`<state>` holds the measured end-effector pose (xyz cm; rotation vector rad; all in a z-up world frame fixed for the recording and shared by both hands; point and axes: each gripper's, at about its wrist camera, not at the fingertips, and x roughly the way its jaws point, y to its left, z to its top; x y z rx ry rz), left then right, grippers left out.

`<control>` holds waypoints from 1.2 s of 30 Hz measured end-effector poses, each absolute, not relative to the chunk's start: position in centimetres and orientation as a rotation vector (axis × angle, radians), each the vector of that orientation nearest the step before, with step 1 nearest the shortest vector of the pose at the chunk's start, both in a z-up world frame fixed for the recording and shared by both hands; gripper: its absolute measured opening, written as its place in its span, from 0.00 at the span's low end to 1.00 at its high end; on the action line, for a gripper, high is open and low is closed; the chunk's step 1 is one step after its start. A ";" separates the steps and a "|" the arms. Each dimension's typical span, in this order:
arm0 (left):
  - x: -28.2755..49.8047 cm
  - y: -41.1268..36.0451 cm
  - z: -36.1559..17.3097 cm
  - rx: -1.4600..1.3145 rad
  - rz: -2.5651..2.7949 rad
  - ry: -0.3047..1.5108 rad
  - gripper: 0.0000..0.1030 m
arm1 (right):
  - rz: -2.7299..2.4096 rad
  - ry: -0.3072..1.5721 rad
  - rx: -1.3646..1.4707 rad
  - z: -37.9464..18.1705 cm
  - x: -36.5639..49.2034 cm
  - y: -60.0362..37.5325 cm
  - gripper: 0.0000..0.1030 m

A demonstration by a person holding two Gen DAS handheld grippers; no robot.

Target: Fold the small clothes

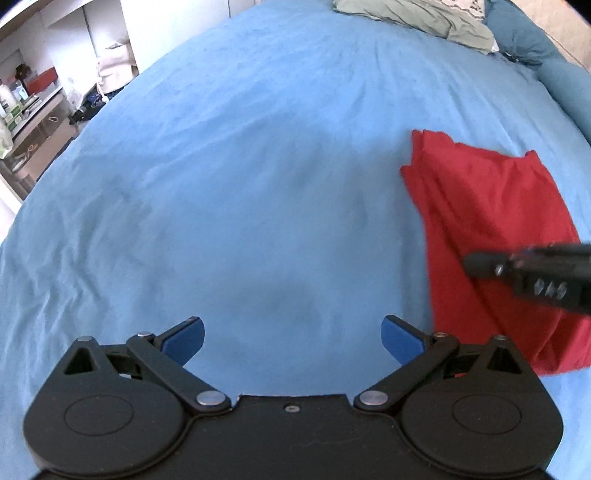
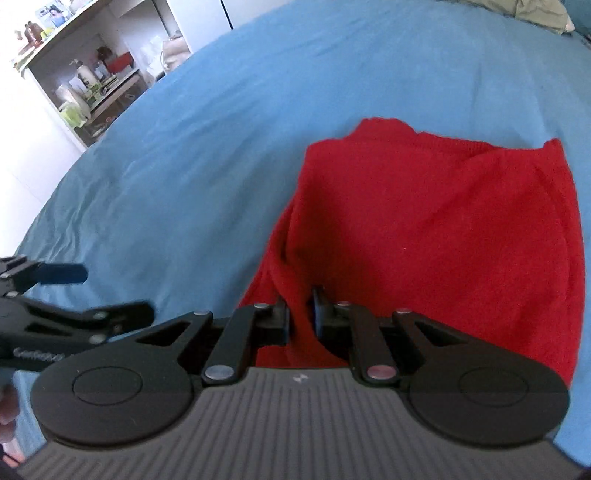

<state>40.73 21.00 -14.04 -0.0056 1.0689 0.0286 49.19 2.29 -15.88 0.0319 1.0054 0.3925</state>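
A red garment (image 2: 436,229) lies folded on the blue bedsheet (image 2: 207,177). My right gripper (image 2: 301,314) is shut on the garment's near edge, red cloth pinched between its fingers. In the left wrist view the red garment (image 1: 487,221) lies to the right, with the right gripper (image 1: 476,264) over it, blurred. My left gripper (image 1: 291,338) is open and empty above bare blue sheet (image 1: 240,184), left of the garment. It also shows at the left edge of the right wrist view (image 2: 74,291).
A pile of pale green cloth (image 1: 417,18) lies at the far end of the bed, beside a dark blue pillow (image 1: 517,33). Shelves with bottles and boxes (image 2: 85,92) stand beyond the bed's left edge.
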 end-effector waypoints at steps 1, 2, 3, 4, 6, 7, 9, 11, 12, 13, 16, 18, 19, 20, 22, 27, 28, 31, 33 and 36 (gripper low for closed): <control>40.7 21.0 -13.8 -0.001 0.023 1.068 1.00 | 0.394 0.997 0.031 -15.7 49.1 2.3 0.36; 40.7 21.1 -13.6 0.000 0.018 1.065 1.00 | 0.399 0.988 0.031 -15.3 48.6 1.8 0.51; 40.6 21.0 -13.4 0.000 0.011 1.061 1.00 | 0.412 0.983 0.036 -14.9 48.5 1.6 0.61; 40.4 21.0 -13.1 -0.002 0.003 1.056 1.00 | 0.418 0.972 0.044 -14.2 48.3 1.3 0.77; 40.7 20.4 -12.2 -0.010 -0.030 1.039 1.00 | 0.441 0.903 0.065 -11.9 47.5 0.3 0.81; 40.6 20.0 -11.6 -0.015 -0.055 1.032 1.00 | 0.445 0.873 0.078 -10.5 47.4 0.1 0.84; 40.5 18.9 -10.6 -0.027 -0.113 1.020 1.00 | 0.401 0.815 0.102 -8.1 46.4 -2.0 0.91; 40.5 17.3 -9.9 -0.040 -0.184 1.018 1.00 | 0.336 0.781 0.125 -6.5 45.5 -4.6 0.95; 40.4 16.4 -9.6 -0.038 -0.213 1.013 1.00 | 0.312 0.780 0.134 -6.1 45.1 -5.9 0.95; 40.4 15.4 -9.4 -0.027 -0.240 1.003 1.00 | 0.282 0.785 0.145 -5.9 44.8 -7.1 0.95; 40.8 12.2 -8.9 0.006 -0.295 0.977 1.00 | 0.226 0.828 0.164 -6.7 43.6 -10.5 0.95; 41.3 10.4 -9.0 0.003 -0.308 0.975 1.00 | 0.200 0.848 0.171 -7.4 42.8 -11.9 0.95; 41.6 9.5 -9.2 -0.005 -0.310 0.979 1.00 | 0.191 0.853 0.178 -7.8 42.5 -12.3 0.95; 41.9 9.0 -9.5 -0.018 -0.311 0.985 1.00 | 0.181 0.859 0.188 -8.0 42.1 -12.6 0.95; 42.5 8.0 -10.2 -0.040 -0.308 0.998 1.00 | 0.173 0.871 0.216 -8.5 41.1 -13.9 0.95; 42.8 8.1 -11.7 -0.041 -0.199 1.035 0.88 | 0.164 0.887 0.259 -9.8 39.8 -14.7 0.95; 42.7 8.8 -11.9 -0.057 -0.181 1.041 0.88 | 0.169 0.890 0.267 -9.9 39.7 -14.8 0.95; 42.4 11.4 -12.4 -0.072 -0.107 1.051 0.88 | 0.179 0.901 0.277 -10.3 39.7 -14.8 0.95; 42.3 12.8 -13.2 -0.049 -0.064 1.075 0.88 | 0.187 0.909 0.281 -10.6 39.7 -15.0 0.95; 42.2 13.9 -15.0 -0.009 -0.013 1.135 0.86 | 0.196 0.931 0.289 -11.2 40.0 -14.8 0.95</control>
